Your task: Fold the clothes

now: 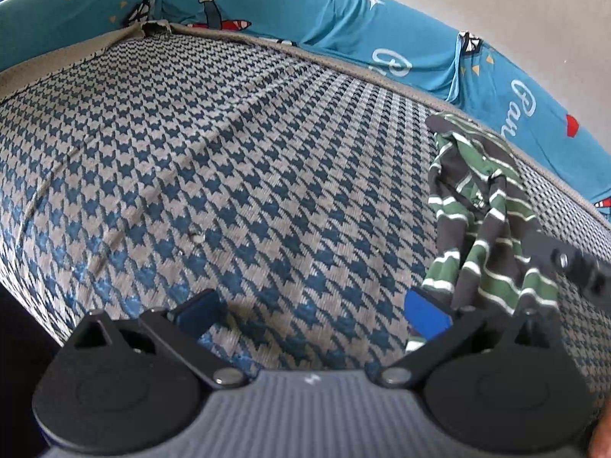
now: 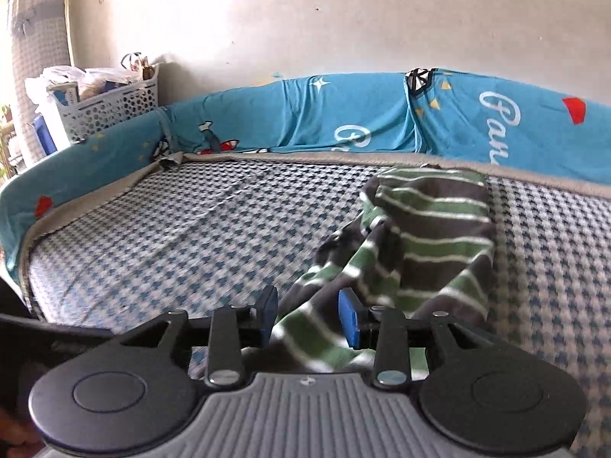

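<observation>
Surface: a bed (image 1: 236, 160) under a houndstooth mat in blue and grey, with a grey border along its far edge.
Shirt: a crumpled shirt (image 2: 427, 236) striped grey, green and white lies on the mat toward the far right side, near the border.
Bumper: a turquoise cartoon-print bumper (image 2: 305, 114) lines the bed's far side and left end.
Left gripper (image 1: 317, 313): fingers wide apart over bare mat, holding nothing; the right blue pad (image 1: 427, 315) sits just beside the shirt's near edge.
Right gripper (image 2: 309, 316): fingers partly apart, with a fold of the shirt running between them; the view is blurred and the pads do not seem to press on it.
Corner: a white perforated basket (image 2: 110, 110) stuffed with bags stands beyond the bed's left end, against the wall (image 2: 343, 19).
</observation>
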The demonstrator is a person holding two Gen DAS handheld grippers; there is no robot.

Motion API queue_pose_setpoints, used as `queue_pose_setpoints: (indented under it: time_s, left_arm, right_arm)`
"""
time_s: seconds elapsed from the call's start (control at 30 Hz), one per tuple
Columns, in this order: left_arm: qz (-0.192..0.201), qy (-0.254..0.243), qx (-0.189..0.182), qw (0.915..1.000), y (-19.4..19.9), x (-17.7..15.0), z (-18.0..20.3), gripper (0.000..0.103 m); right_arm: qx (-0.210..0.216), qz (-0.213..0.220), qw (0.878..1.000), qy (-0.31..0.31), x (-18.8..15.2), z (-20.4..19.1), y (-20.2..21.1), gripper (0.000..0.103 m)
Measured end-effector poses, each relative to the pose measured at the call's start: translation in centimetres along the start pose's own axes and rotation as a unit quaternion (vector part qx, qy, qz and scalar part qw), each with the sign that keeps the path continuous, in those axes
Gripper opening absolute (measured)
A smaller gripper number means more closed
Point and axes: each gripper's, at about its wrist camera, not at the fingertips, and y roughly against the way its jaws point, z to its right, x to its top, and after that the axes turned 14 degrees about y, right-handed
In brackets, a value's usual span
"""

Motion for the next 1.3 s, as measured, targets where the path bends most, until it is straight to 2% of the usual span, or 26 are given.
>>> queue_pose_setpoints:
  time_s: [0.33,0.5,0.7,0.77,0.8,0.83,0.9,1.1,1.17,1.2,1.3]
  left_arm:
    - [0.013,-0.044,0.019,0.9988,-0.8,-0.6,1.1,0.103]
    - [0.014,-0.054,0.027,0.9981,-1.3,-0.6,1.5,0.103]
    - [0.012,-0.054,0.019,0.9983,-1.5,-0.5,2.0,0.103]
    - [0.012,-0.058,0.019,0.9981,-1.5,-0.5,2.1,0.103]
    - [0.012,-0.059,0.019,0.998,-1.6,-0.5,2.2,0.103]
    - [0.012,-0.06,0.019,0.9979,-1.6,-0.5,2.2,0.103]
    - [0.013,-0.063,0.017,0.9978,-1.6,-0.5,2.4,0.103]
    - [0.018,-0.079,0.006,0.9966,-1.2,-0.7,2.8,0.103]
    - [0.018,-0.08,0.007,0.9966,-1.2,-0.6,2.9,0.103]
    - [0.018,-0.079,0.007,0.9967,-1.2,-0.6,2.9,0.103]
    - [0.015,-0.071,0.009,0.9973,-1.5,-0.4,2.8,0.103]
  right_arm:
    - [-0.042,-0.004,0.999,0.035,1.8,3.0,-4.9,0.04]
    - [-0.045,-0.019,0.997,0.06,2.3,3.6,-7.5,0.042]
    - [-0.072,-0.033,0.988,0.132,2.6,2.9,-10.4,0.041]
    - [-0.081,-0.037,0.985,0.148,2.6,2.7,-10.9,0.036]
    - [-0.081,-0.037,0.985,0.149,2.6,2.7,-11.1,0.024]
    - [-0.081,-0.038,0.985,0.15,2.6,2.8,-11.3,0.018]
    - [-0.069,-0.027,0.988,0.132,3.1,3.0,-11.3,0.014]
    - [-0.003,0.018,0.999,0.034,4.9,4.5,-12.0,0.014]
    - [0.018,0.018,1.0,0.008,4.9,4.9,-12.9,0.019]
    - [0.025,0.009,1.0,-0.002,4.7,5.0,-13.6,0.028]
    - [0.058,-0.034,0.998,0.009,4.2,4.5,-15.5,0.037]
